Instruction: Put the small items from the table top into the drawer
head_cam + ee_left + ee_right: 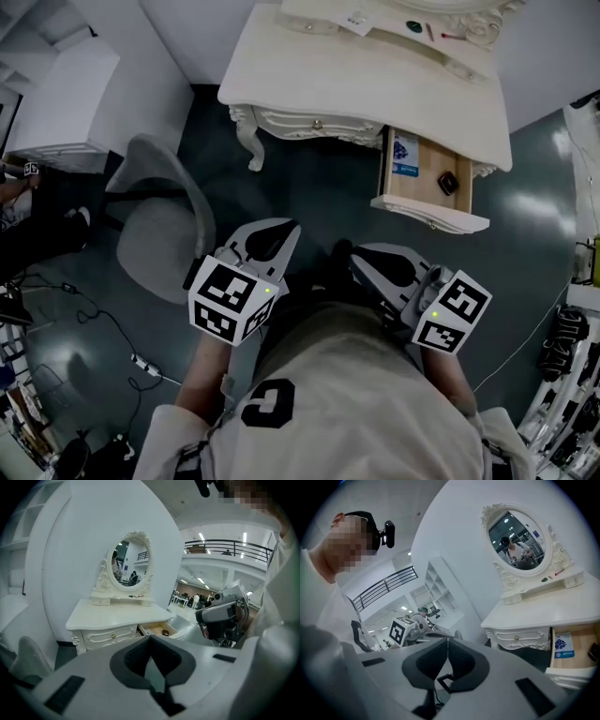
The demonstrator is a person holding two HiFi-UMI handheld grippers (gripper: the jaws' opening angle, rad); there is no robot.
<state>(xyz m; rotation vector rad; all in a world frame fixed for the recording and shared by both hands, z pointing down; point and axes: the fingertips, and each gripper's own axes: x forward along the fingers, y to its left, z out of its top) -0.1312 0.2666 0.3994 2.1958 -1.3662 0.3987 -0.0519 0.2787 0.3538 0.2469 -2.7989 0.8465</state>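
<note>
Both tongs held close to the person's chest, well apart from the dresser: reads as a between-trips pose w/ nothing carried. Left tongs [150, 639] tips together, nothing btwn them; right tongs [446, 641] same, closed & empty. Drawer [427, 167] at the dresser's right stands pulled out, prob so items can drop straight in. Inside: a blue packet [405, 155] and a small dark item [448, 183]. Main tabletop [356, 80] looks bare. The remaining bits sit on the ledge under the mirror [130, 562]: a green dot-like thing [413, 26], a red stick [453, 36], a white slip [354, 21], all too small to ID. Head view cuts off the mirror & part of the ledge at the top edge, so more could be there. Right gripper view crops the drawer's far side at the frame edge. Task prob not done yet, ledge items next
</note>
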